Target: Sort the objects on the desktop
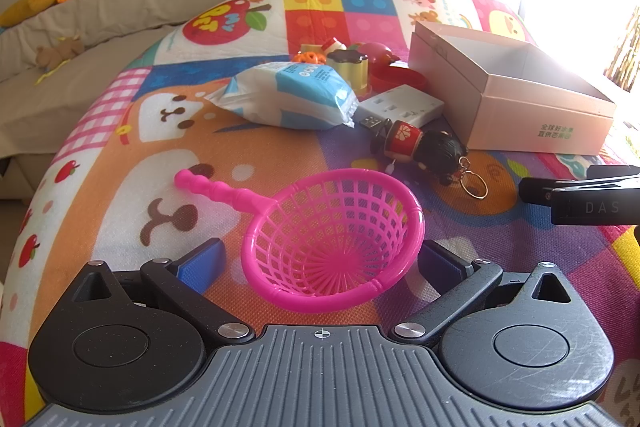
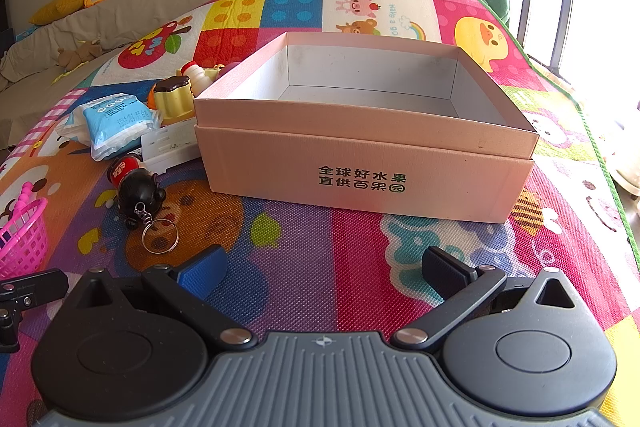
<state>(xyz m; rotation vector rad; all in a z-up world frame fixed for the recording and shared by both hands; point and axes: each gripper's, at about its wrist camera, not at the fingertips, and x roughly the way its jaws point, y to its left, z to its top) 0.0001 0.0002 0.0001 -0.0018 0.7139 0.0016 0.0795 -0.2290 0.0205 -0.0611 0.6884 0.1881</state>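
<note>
Right now my left gripper has its jaws spread wide around the pink strainer, pads not touching it, on the colourful mat. My right gripper is wide too, nothing between, facing the empty cardboard box; doll keychain lies beside it.

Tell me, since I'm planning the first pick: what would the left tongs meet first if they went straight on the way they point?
Most likely the pink strainer: its bowl lies on the mat just ahead, between the open left tongs. Nothing else stands in front of it.
</note>
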